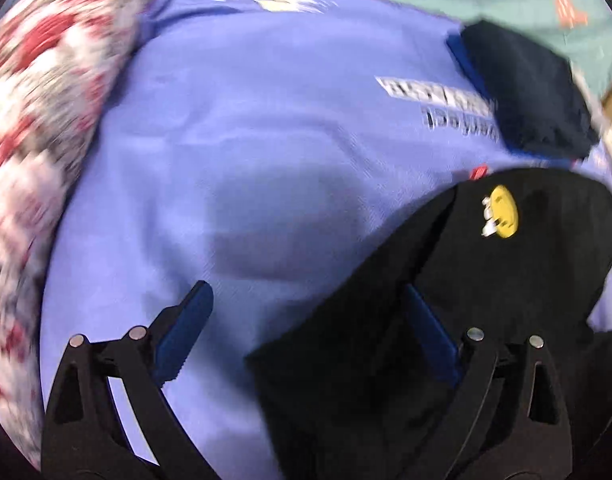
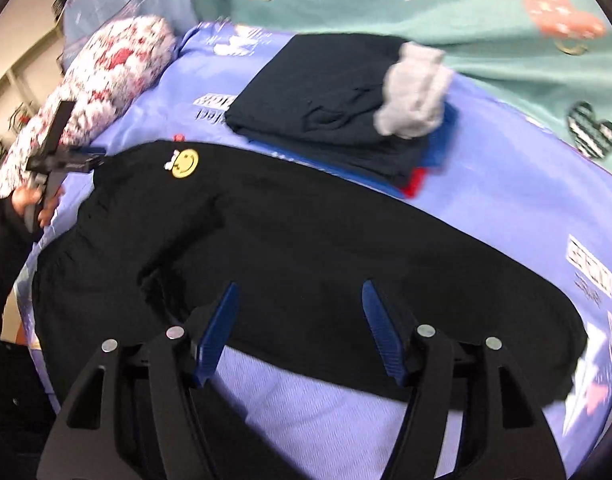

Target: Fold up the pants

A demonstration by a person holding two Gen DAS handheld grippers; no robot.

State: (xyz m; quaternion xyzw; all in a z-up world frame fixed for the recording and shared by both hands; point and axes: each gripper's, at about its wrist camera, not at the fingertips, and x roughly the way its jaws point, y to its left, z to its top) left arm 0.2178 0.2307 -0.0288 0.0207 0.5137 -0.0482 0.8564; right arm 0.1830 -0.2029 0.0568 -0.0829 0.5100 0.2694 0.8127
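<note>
Hovering nearest the lens, the right claw [image 2: 300,332] stands spread over the near edge of the black pants [image 2: 306,264], nothing between its blue pads. The pants lie long and flat across the purple bedsheet [image 2: 505,208], and I read them as already doubled leg over leg, though the cloth is too dark to be sure. At the pants' waist end, by the yellow smiley patch [image 2: 184,163], the left claw [image 1: 306,332] hangs wide apart too, one pad over the pants and one over bare sheet, gripping nothing. So the lengthwise fold looks done; folding end to end is, by my reckoning, still to come. Beyond the pants sits a stack of folded clothes [image 2: 325,96], a grey garment [image 2: 415,92] on top. Left of the pants' waist end lies the floral pillow [image 2: 106,76].
</note>
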